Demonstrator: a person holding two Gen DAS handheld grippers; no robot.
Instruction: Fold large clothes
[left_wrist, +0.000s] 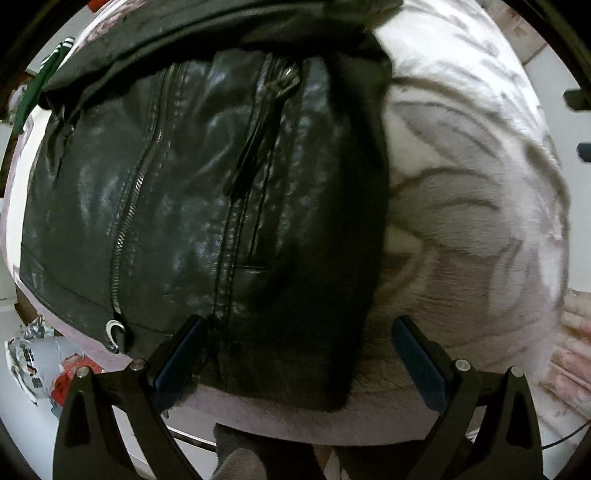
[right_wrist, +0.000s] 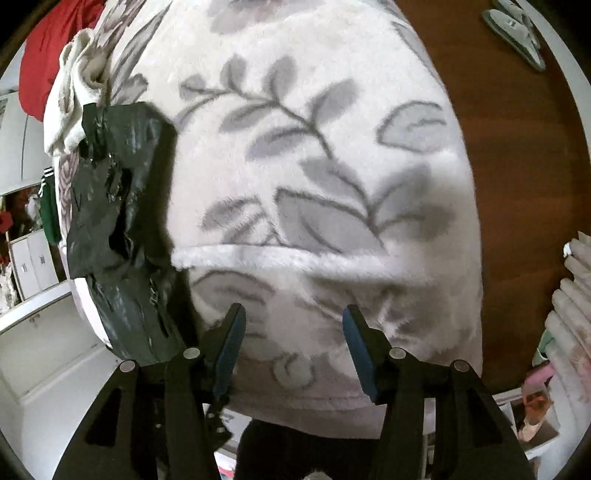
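Over the fleece blanket (left_wrist: 461, 166), seen from the left wrist, the black leather jacket (left_wrist: 192, 192) lies flat, zipper up, its right edge already turned in as a dark fold. Left gripper (left_wrist: 295, 354) hovers at the jacket's near hem, fingers spread wide and empty, the left finger (left_wrist: 177, 358) just over the hem and the right one over bare blanket beside the jacket.

Switching to the right wrist: the jacket (right_wrist: 118, 229) sits far left of this gripper, a narrow dark slab. Right gripper (right_wrist: 293, 347) hangs over the blanket (right_wrist: 303, 166) well right of the jacket, fingers parted, nothing between them.

My read: we're between folds. Next call looks like closing on the near hem and carrying it away toward the collar.
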